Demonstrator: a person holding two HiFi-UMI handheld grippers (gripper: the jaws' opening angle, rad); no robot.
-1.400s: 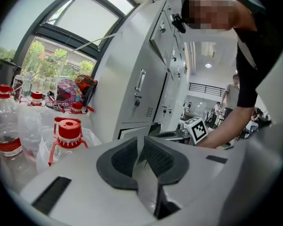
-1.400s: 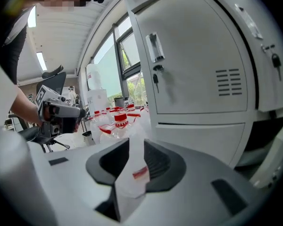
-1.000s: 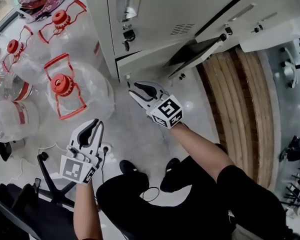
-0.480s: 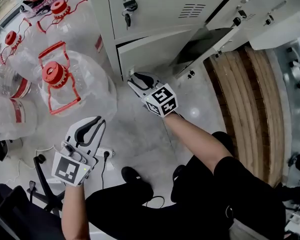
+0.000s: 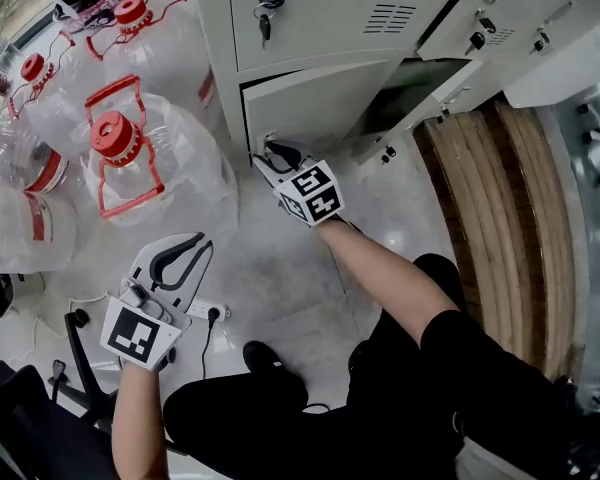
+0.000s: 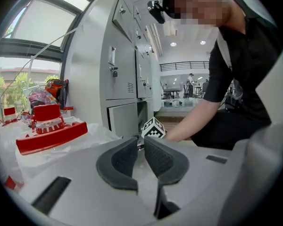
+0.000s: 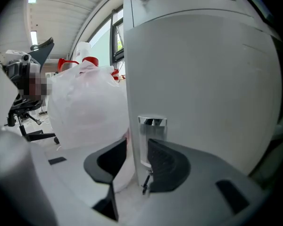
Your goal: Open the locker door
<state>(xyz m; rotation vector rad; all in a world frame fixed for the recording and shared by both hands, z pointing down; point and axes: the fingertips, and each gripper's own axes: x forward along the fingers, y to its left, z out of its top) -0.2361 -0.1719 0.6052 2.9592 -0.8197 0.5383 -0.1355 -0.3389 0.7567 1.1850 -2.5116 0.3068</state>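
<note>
The grey bottom locker door (image 5: 315, 103) (image 7: 203, 79) looks closed, with a chrome handle (image 7: 152, 126) at its left edge. My right gripper (image 5: 270, 152) (image 7: 137, 147) is at that edge, low down. Its jaws are open and have just been opening. The door's edge and handle stand between them; the left pad is clear of the edge, and whether the right pad touches I cannot tell. My left gripper (image 5: 192, 245) (image 6: 140, 142) hangs low over the floor, away from the locker, its fingertips nearly touching and nothing in it.
Several big clear water jugs (image 5: 120, 138) with red caps crowd the floor left of the lockers. A dark open compartment (image 5: 410, 83) lies right of the door. A key hangs in the upper locker (image 5: 267, 8). A power strip (image 5: 208, 311) and a chair base (image 5: 75, 318) lie by my left hand.
The right gripper has moved in to the left edge of the bottom door. The left gripper has rolled and sunk a little toward the floor.
</note>
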